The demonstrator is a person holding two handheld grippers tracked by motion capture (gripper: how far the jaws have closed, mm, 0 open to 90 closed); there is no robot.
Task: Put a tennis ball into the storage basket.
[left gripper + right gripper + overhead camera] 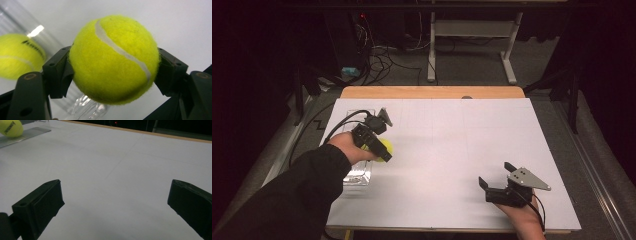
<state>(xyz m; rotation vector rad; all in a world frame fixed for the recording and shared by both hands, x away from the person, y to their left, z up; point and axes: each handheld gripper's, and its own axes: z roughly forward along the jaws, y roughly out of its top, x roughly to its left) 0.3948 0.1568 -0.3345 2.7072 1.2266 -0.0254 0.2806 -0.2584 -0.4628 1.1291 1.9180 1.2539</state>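
From the high view, the left gripper (384, 152) near the table's (452, 150) left edge clamps a tennis ball (387, 146), mostly hidden by the hand, beside a clear tube (358, 176). The left gripper view shows both jaws pressing the ball (113, 58); a second ball (18, 56) is cut off at the left. In the right gripper view the right gripper (115, 200) gapes wide and empty.

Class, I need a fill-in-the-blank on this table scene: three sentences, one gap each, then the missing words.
1. The left tool is shut on a yellow tennis ____.
2. The jaws of the right tool stand ____, with nothing between them.
3. A second ball lies in a clear plastic ____ on the table.

Missing words: ball; open; tube
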